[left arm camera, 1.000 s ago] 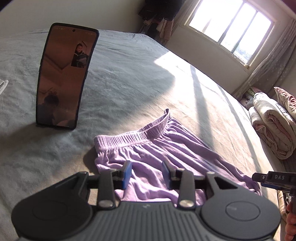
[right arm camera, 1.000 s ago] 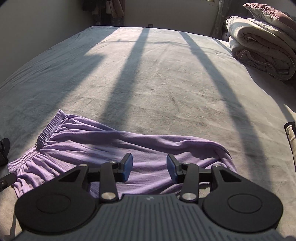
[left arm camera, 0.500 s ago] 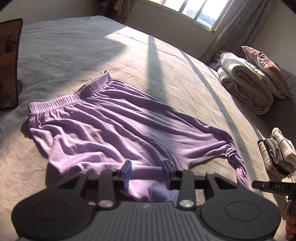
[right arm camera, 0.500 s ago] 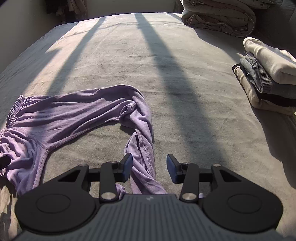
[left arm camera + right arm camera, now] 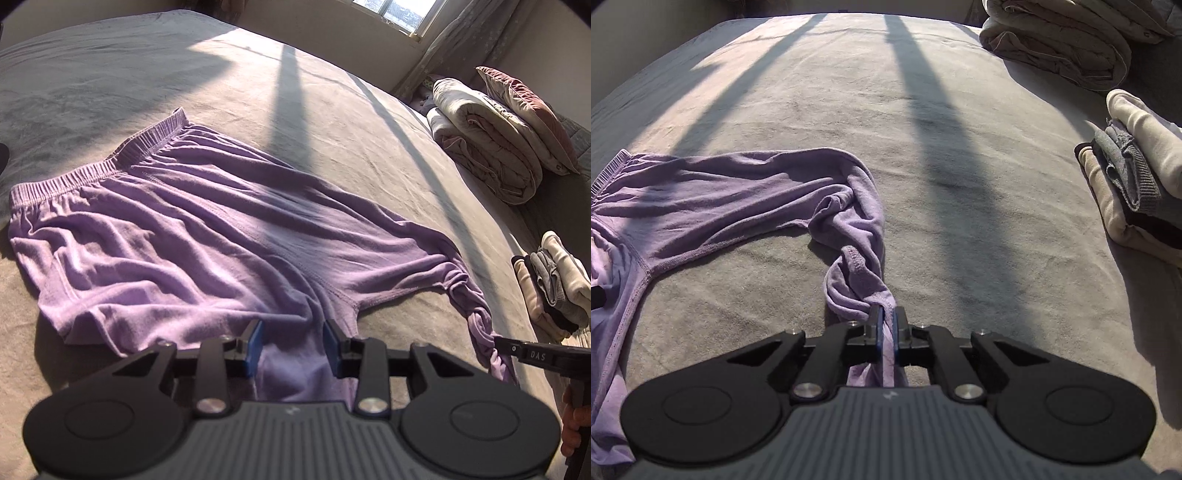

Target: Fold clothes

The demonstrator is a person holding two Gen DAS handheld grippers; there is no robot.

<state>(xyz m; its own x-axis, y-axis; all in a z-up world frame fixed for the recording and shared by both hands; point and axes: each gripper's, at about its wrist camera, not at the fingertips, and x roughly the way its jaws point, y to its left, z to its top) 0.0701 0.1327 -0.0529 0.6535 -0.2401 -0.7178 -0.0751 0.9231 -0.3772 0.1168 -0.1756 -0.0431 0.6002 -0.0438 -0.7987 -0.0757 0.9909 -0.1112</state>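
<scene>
**One leg pinched, the other waiting**

The purple trousers (image 5: 207,236) lie spread on the grey bed (image 5: 110,85), waistband (image 5: 92,171) far left, legs running toward the person. The left gripper (image 5: 291,349) hovers wide, jaws straddling the near leg's fabric without pinching it. To its right, the right gripper (image 5: 886,326) is clamped narrow on the twisted hem of the other leg (image 5: 855,258), which is bunched and roped. Further right sit a stack of folded clothes (image 5: 1137,177) and a rolled duvet (image 5: 487,136).

To do this step well, I judge the left gripper should close on its hem, then both pull evenly to untwist and flatten the legs before folding.
</scene>
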